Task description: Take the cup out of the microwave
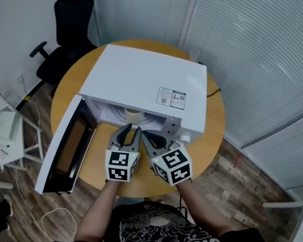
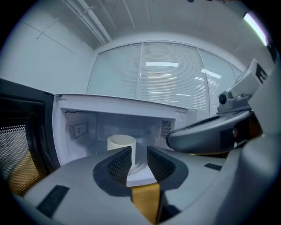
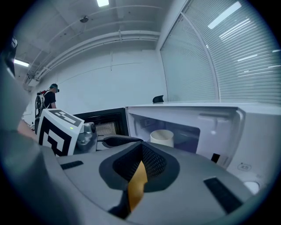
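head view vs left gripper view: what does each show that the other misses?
Head view only: the round table, a chair, the microwave top with its sticker, both marker cubes.
Left gripper view only: the cavity's vents, the ceiling, the left fingers apart with nothing between them.
Both: the cup upright inside the microwave, the open door, the right gripper.

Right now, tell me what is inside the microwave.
A single pale cup stands upright in the open microwave. Its base is covered by the left tool, and whatever is in the cup cannot be seen.
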Tool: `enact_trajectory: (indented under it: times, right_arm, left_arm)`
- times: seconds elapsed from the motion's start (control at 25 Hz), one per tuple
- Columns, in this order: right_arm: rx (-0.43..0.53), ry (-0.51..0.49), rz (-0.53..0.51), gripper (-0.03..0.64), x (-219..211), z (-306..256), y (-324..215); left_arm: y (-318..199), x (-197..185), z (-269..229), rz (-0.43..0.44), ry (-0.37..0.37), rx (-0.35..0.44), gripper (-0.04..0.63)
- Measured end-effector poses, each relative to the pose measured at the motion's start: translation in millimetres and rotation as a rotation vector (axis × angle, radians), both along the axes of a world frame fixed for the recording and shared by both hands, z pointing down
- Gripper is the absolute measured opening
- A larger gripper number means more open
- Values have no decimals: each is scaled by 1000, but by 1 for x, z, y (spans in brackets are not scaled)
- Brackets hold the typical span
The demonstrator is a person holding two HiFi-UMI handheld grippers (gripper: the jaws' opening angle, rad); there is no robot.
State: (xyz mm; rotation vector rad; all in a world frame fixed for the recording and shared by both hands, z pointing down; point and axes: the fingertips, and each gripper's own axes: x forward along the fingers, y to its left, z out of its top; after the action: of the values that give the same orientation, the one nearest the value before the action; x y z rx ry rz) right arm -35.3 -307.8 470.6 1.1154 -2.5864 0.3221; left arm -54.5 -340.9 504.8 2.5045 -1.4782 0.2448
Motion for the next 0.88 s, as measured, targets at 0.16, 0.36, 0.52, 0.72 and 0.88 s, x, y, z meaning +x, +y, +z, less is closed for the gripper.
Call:
enact_trajectory:
  times: [0.16, 0.36, 0.52, 0.72, 0.88]
  right_arm:
    - [-8, 8, 5, 15, -6, 5, -6]
    - [-20, 23, 13, 15, -12, 11, -13]
    - [-26, 31, 23, 15, -14, 14, -19]
    - [-31, 37, 38, 15, -14, 17, -26]
    - [-35, 43, 47, 15, -14, 19, -30]
  left_arm:
    - [-12, -5, 10, 11, 8, -10, 121]
    - [-29, -12, 20, 26, 34, -15, 195]
    - [-43, -16, 29, 45, 50, -30, 262]
    - [-56, -15, 36, 88, 55, -43, 334]
    - [-64, -11, 39, 116, 61, -44, 386]
